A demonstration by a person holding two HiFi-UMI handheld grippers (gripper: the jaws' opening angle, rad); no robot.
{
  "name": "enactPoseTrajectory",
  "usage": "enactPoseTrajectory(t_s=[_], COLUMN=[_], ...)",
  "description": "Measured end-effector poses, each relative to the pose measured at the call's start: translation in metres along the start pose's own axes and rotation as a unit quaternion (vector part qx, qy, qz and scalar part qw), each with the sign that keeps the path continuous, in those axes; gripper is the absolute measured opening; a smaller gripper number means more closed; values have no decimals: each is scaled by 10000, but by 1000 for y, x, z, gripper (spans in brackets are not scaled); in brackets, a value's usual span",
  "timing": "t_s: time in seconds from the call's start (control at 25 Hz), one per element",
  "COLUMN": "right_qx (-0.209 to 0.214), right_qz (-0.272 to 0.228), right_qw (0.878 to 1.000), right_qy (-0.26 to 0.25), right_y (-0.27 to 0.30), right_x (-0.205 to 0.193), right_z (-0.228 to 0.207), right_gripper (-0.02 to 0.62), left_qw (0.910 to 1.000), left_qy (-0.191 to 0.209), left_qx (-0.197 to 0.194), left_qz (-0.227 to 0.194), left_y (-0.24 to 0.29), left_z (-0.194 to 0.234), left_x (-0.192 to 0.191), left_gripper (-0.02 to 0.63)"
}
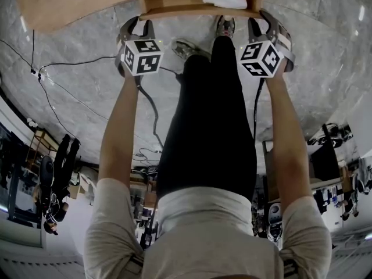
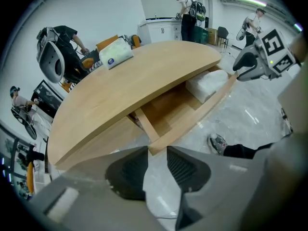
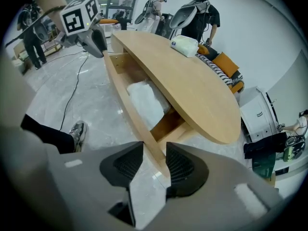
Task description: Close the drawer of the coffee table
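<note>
Drawer (image 3: 126, 96) is still pulled well out from under the coffee table's top (image 2: 134, 85), so by my judgement nothing of the closing is done yet and the whole push remains.

My left gripper (image 2: 156, 162) has its jaws apart. One end corner of the drawer's front board sits just ahead of the gap, and the pads do not touch it. My right gripper (image 3: 154, 160) also stands with jaws apart. The other end of that board runs down into the gap, close to one pad, but I see no clamp on it. With a gripper at each end of the front, I look set to push it in.

The top is a smooth, pale wooden oval with a thin rounded edge. The drawer is made of the same light wood: a long flat front board, straight side walls and a flat bottom. Inside it, beyond my right gripper's jaws, lies a soft, crumpled white bag (image 3: 144, 100). On the top, far ahead of my left gripper, rests a white tissue pack (image 2: 115, 54). Under both grippers the floor (image 1: 75, 86) is glossy grey marble.
</note>
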State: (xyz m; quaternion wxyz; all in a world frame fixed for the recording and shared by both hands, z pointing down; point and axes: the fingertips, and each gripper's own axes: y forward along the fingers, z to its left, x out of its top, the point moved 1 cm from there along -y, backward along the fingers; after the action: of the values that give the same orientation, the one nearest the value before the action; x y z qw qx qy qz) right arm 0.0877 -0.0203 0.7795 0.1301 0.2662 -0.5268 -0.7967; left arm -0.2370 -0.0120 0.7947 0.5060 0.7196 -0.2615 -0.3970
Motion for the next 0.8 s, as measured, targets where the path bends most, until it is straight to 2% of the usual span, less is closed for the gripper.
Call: enactPoseTrajectory(t_s=[0.8], right_qx=[7], right_qz=[-106], right_qw=[9995], right_qy=[-313], right_y=[8], right_x=[14], right_z=[-14], right_gripper=[143], left_qw=[9995], left_qy=[-285], left_qx=[136], left_qz=[-15], left_y=[6], left_z=[14], left_x=[14], left_gripper=[138])
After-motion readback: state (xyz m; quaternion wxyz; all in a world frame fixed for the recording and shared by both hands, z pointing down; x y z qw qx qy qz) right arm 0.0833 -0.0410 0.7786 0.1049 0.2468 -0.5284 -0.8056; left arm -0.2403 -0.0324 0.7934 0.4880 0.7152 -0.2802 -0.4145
